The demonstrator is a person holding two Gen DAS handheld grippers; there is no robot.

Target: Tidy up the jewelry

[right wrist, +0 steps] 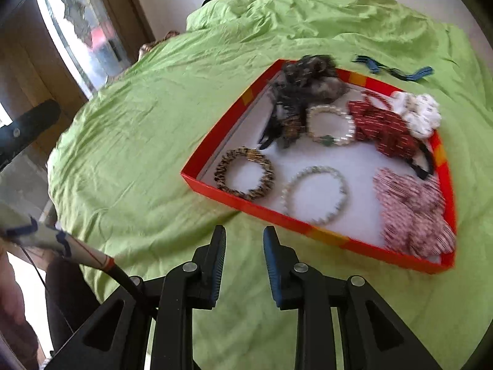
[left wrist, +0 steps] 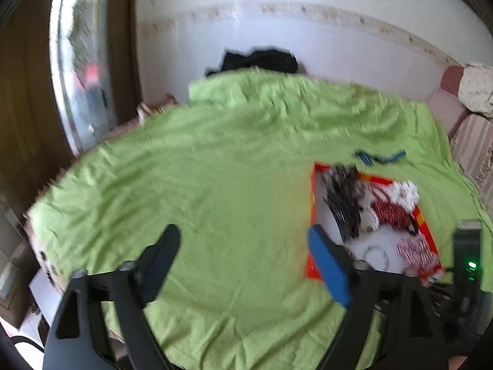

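Both my grippers hang empty over the green sheet (right wrist: 154,141), with the jewelry gathered in the red tray (right wrist: 215,135).

My left gripper (left wrist: 243,240) has its jaws wide apart over bare sheet, just left of the tray's near corner; my right gripper (right wrist: 244,240) has its jaws slightly apart, holding nothing, just short of the tray's near rim; inside the tray lie a leopard-print bracelet (right wrist: 245,177) and a pearl bracelet (right wrist: 314,194) side by side at the front, a second pearl bracelet with a green bead (right wrist: 331,125) behind them, a dark tangled pile (right wrist: 303,86) at the back, red (right wrist: 382,126), white (right wrist: 420,112) and pink patterned (right wrist: 413,212) fabric pieces along the right; a blue and black piece (right wrist: 394,71) lies on the sheet beyond the tray, too blurred to name.
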